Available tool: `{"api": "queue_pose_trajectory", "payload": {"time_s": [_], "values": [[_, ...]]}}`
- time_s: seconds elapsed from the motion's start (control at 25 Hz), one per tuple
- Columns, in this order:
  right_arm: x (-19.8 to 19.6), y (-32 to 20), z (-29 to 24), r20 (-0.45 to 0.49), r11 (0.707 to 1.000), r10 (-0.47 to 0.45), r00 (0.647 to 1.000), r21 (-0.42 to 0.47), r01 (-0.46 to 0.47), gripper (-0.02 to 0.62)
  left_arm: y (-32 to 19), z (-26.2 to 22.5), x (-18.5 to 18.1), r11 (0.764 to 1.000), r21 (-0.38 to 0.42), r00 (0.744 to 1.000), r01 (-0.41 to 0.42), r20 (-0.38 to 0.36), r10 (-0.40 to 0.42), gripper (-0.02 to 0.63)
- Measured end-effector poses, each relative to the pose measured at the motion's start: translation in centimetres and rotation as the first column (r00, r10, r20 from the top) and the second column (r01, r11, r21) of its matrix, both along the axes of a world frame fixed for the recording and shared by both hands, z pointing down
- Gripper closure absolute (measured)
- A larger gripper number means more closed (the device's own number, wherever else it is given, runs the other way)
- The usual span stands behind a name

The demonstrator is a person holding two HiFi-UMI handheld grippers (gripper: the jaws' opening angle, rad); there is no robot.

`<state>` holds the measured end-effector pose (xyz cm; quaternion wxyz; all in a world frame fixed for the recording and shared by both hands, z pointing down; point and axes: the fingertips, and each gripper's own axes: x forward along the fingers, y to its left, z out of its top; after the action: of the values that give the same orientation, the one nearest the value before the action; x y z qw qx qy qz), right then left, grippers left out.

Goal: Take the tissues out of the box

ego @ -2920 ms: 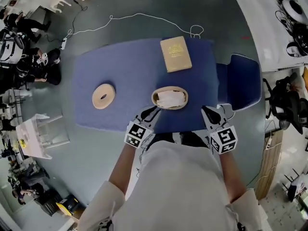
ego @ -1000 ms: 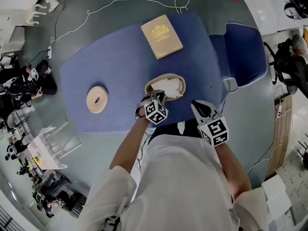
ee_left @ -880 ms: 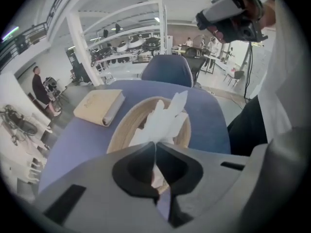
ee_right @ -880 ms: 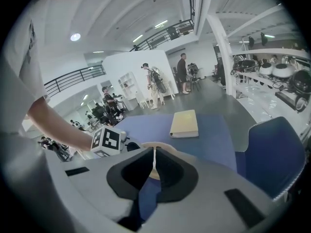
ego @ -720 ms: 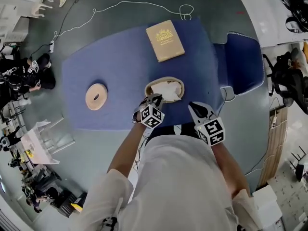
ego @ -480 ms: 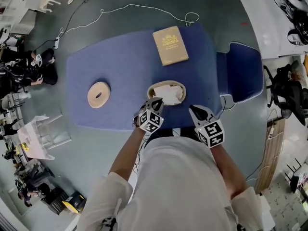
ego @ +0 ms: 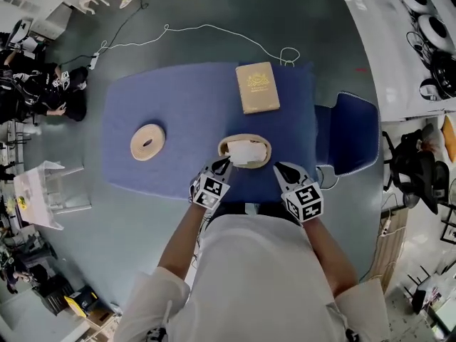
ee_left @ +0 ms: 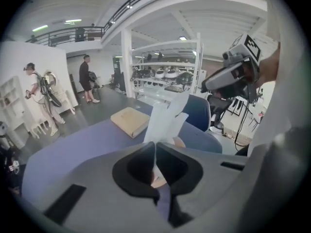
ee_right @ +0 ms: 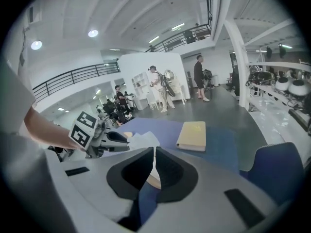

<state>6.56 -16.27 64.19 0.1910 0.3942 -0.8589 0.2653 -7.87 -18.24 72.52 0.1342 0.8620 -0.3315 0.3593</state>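
Note:
An oval wooden tissue box (ego: 265, 154) sits near the front edge of the blue table (ego: 185, 112), with white tissues (ego: 246, 150) in it. My left gripper (ego: 226, 163) is shut on a white tissue (ee_left: 166, 118). The sheet stands up from the jaws, lifted above the box's left end. My right gripper (ego: 278, 169) hovers just right of the box. Its jaws are shut with nothing between them. In the right gripper view the left gripper (ee_right: 108, 139) holds the tissue (ee_right: 141, 141) over the table.
A tan flat book-like box (ego: 257, 87) lies at the far side of the table. A round wooden ring lid (ego: 147, 142) is at the left. A blue chair (ego: 354, 132) stands at the right. People stand far off to the left.
My left gripper has risen and drawn back from the box, with the tissue pulled up in it. The right gripper has hardly moved.

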Motion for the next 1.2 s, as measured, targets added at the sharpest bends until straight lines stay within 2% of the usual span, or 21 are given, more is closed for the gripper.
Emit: {"api": "queue_pose_trajectory", "payload": {"time_s": [0.2, 0.4, 0.8, 1.2], "values": [[-0.3, -0.7, -1.6, -0.016, 0.998, -0.041, 0.999, 0.054, 0.042, 0.557, 0.3, -4.4, -0.8, 0.993, 0.019, 0.990, 0.112, -0.088, -0.110, 0.592], [-0.9, -0.9, -3.5, -0.036, 0.990, -0.088, 0.995, 0.111, 0.092, 0.557, 0.5, -8.2, -1.4, 0.980, 0.087, 0.973, 0.180, -0.161, -0.164, 0.592], [-3.8, -1.5, -8.6, -0.057, 0.966, -0.148, 0.987, 0.203, 0.157, 0.557, 1.9, -16.5, -5.7, 0.924, 0.167, 0.920, 0.343, -0.259, -0.294, 0.592], [-6.0, -2.8, -14.7, -0.055, 0.927, -0.163, 0.985, 0.334, 0.172, 0.557, 2.2, -22.5, -8.2, 0.884, 0.245, 0.892, 0.399, -0.328, -0.312, 0.592]]}}
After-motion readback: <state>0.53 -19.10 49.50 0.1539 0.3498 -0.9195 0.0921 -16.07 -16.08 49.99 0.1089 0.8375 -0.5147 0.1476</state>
